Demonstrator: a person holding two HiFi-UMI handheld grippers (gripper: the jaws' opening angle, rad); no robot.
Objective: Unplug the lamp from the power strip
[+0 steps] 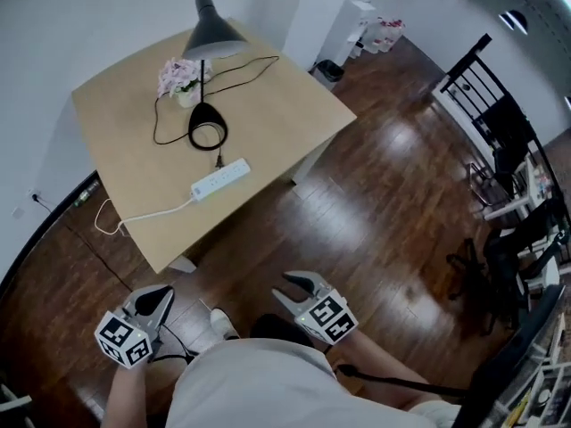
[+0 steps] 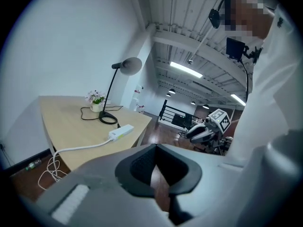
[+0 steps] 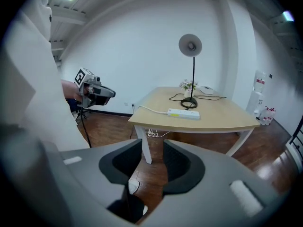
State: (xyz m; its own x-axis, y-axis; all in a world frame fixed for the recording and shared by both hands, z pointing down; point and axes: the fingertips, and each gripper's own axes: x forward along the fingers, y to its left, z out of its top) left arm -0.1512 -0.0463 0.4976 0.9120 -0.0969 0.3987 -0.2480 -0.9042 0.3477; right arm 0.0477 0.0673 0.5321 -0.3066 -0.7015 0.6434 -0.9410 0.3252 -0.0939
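A black desk lamp [image 1: 212, 32] stands on the light wood table [image 1: 277, 105], its round base [image 1: 207, 125] beside a small flower pot [image 1: 183, 80]. The lamp's black cord loops across the table and ends in a black plug [image 1: 219, 160] at the white power strip [image 1: 220, 178]. Both grippers hang low over the wooden floor, well short of the table. The jaws of my left gripper [image 1: 161, 300] [image 2: 155, 167] meet at the tips, empty. My right gripper [image 1: 299, 283] [image 3: 152, 162] is open and empty. The strip [image 3: 183, 113] lies straight ahead of it.
The strip's white cable [image 1: 134, 219] drops off the table's near edge to the floor by the wall. Black chairs and stands [image 1: 500, 141] crowd the right side. A small bin [image 1: 328, 69] sits beyond the table. Dark wood floor lies between me and the table.
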